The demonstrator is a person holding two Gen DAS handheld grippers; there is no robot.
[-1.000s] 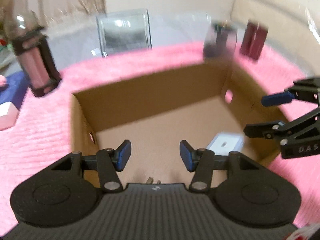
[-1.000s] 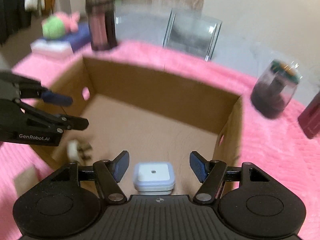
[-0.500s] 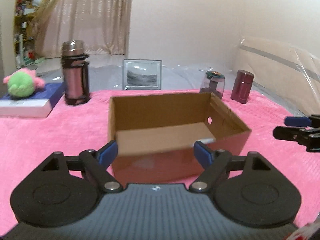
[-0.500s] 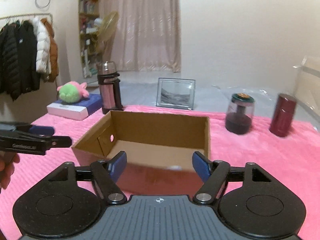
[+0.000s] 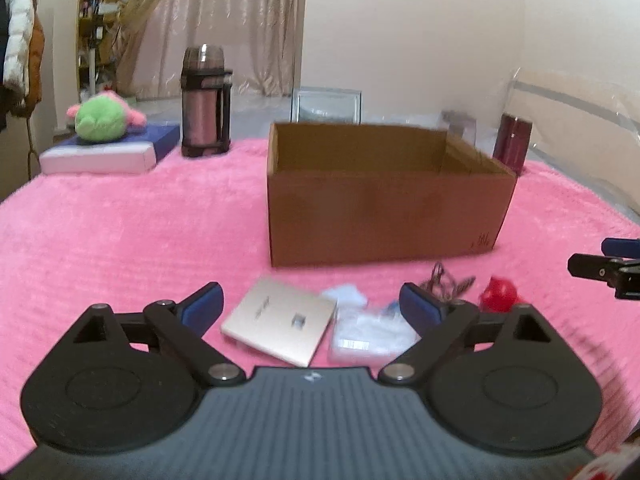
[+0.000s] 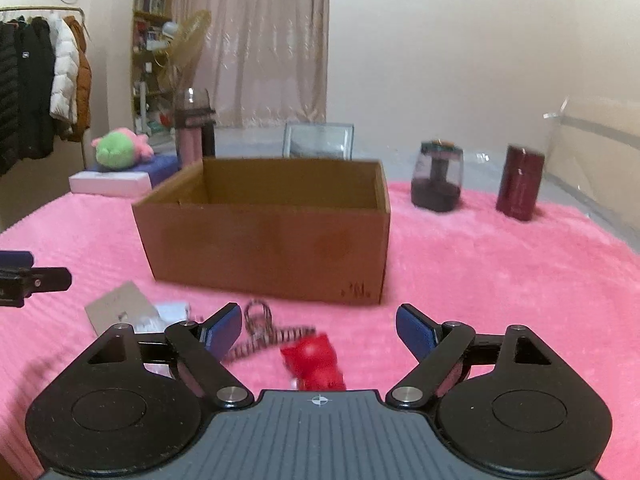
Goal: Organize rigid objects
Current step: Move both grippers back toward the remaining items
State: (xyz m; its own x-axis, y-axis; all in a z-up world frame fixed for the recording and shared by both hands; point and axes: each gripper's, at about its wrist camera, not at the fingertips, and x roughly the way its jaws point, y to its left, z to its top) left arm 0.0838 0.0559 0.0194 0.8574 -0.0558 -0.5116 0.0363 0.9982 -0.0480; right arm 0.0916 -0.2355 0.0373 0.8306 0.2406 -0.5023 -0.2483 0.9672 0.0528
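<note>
1. Left wrist view: the left gripper (image 5: 310, 306) hangs above the pink blanket (image 5: 132, 236) with its jaws spread wide and holding nothing. Between the two blue pads lie a flat gold case (image 5: 279, 319) and, just to its right, a clear plastic packet (image 5: 370, 330); both rest on the blanket, apart from either finger. A thin patterned cord (image 5: 448, 280) lies near the right-hand finger, and a small red object (image 5: 498, 294) sits outside the jaws to the right, blurred. The open cardboard box (image 5: 384, 204) stands farther ahead, upright; its inside floor is hidden from here. The right gripper (image 5: 608, 270) enters from the right edge. Behind the box stand a pink flask (image 5: 204, 114), a picture frame (image 5: 326, 106) and a dark red canister (image 5: 513, 140); a green plush toy (image 5: 102, 118) lies on a blue and white book box (image 5: 108, 152).

2. Right wrist view: the right gripper (image 6: 319, 330) also has its jaws wide apart and empty. The red object (image 6: 314, 362) lies on the blanket between the pads, near the gripper body and touching neither finger. The cord (image 6: 264, 326) trails from it toward the left pad. The gold case (image 6: 118, 308) lies outside the jaws to the left, below the left gripper (image 6: 32, 278). The box (image 6: 268, 232) stands ahead, with a dark jar (image 6: 437, 180) and the canister (image 6: 520, 184) to its right.
</note>
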